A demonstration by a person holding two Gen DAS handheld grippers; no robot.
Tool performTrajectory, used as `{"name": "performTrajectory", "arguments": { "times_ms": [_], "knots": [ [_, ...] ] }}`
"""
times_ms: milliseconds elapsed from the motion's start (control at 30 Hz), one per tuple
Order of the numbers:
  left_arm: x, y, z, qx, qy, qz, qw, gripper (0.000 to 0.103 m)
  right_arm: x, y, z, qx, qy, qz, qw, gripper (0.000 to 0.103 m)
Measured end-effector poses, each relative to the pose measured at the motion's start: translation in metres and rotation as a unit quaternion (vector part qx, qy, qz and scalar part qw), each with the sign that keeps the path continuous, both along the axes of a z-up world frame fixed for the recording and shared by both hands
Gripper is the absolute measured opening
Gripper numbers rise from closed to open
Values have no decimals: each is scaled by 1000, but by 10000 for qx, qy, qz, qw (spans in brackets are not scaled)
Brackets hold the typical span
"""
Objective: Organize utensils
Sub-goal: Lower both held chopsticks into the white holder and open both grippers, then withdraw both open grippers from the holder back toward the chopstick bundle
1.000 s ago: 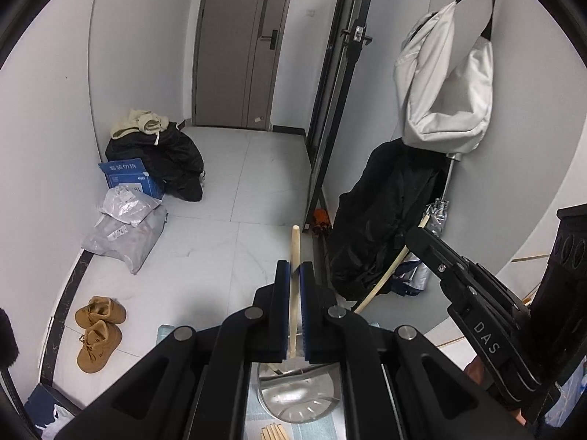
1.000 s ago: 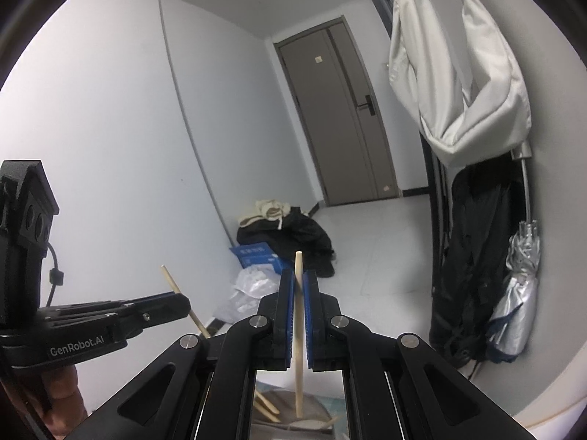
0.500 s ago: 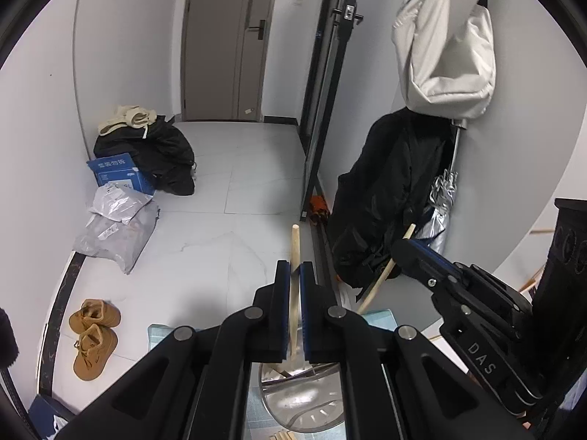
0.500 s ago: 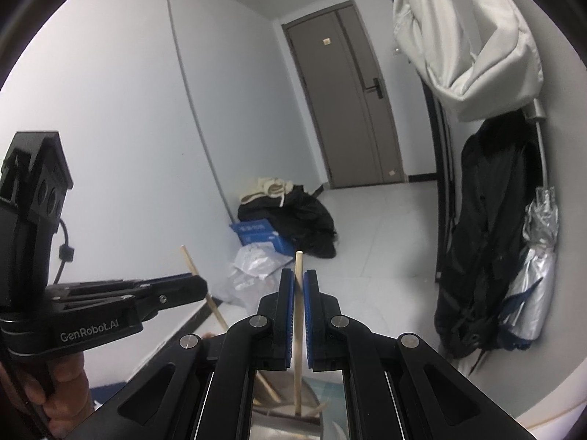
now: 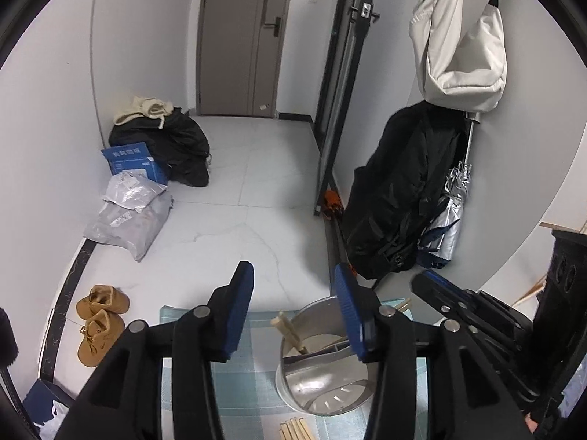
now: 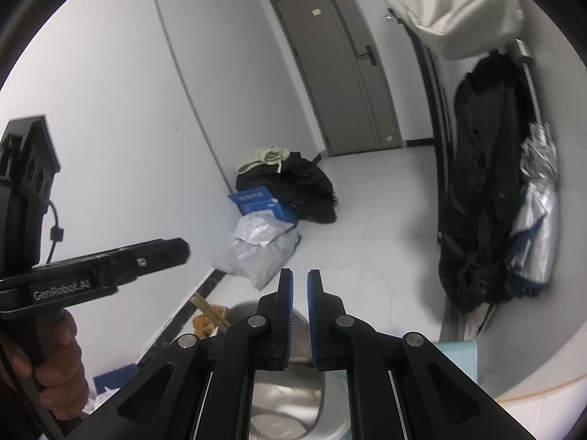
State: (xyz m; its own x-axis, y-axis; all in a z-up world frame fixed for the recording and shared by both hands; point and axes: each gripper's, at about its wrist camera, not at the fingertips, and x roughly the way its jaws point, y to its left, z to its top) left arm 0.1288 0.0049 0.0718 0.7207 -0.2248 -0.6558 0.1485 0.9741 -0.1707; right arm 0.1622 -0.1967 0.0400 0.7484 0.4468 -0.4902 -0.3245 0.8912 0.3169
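two grippers: both just opened, nothing between the jaws
left gripper (image 5: 293, 286): jaws wide apart, above the metal holder (image 5: 323, 385)
right gripper (image 6: 300, 282): narrow gap, empty
chopstick (image 5: 290, 332): leaning inside the holder
spare chopsticks (image 5: 295, 429): on the checked mat (image 5: 256, 381), beside the holder

This is the hallway of a home. There is a grey front door (image 5: 238, 40) and a white tile floor (image 5: 256, 183). Little brown boots (image 5: 99, 322) sit by the wall. A black coat (image 5: 400, 198), a white bag (image 5: 462, 44) and a folded silver umbrella (image 5: 447, 220) hang up. Parcels (image 5: 128, 216) lie on the floor.
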Motion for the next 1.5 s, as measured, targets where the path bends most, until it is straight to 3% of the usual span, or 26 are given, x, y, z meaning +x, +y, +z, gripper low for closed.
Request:
{"name": "performTrajectory", "arguments": {
  "times_ms": [167, 233, 300, 367, 433, 533, 600, 800, 900, 1100, 1500],
  "knots": [
    [-9, 6, -1, 11, 48, 162, 9999, 42, -20, -13, 7, 45, -45, -206, 9998, 21],
    [-16, 5, -1, 89, 45, 159, 9998, 42, -30, -16, 12, 8, -122, -316, 9994, 29],
    [-23, 5, 0, 116, 0, 206, 9997, 43, -42, -19, 18, 10, -236, -391, 9990, 44],
    [-30, 6, 1, 129, -36, 278, 9995, 43, -50, -20, 21, 47, -280, -398, 9988, 48],
    [-38, 7, 2, 96, -95, 330, 9994, 54, -59, -22, 25, 67, -302, -446, 9985, 48],
    [-51, 9, 5, 74, -237, 438, 9987, 59, -74, -22, 29, 44, -361, -486, 9982, 51],
    [-61, 9, 6, 55, -297, 479, 9984, 60, -86, -22, 32, -24, -452, -505, 9977, 61],
    [-86, 12, 8, -9, -527, 559, 9970, 78, -116, -19, 39, -204, -613, -518, 9966, 73],
    [-99, 13, 7, -1, -676, 604, 9959, 81, -131, -18, 38, -312, -706, -581, 9953, 78],
    [-119, 8, -4, 36, -792, 408, 9960, 82, -153, -16, 26, -443, -691, -606, 9948, 87],
    [-138, 15, -43, 58, -688, 659, 9954, 83, -179, -3, -16, -794, -397, -546, 9946, 87]
  ]
}}
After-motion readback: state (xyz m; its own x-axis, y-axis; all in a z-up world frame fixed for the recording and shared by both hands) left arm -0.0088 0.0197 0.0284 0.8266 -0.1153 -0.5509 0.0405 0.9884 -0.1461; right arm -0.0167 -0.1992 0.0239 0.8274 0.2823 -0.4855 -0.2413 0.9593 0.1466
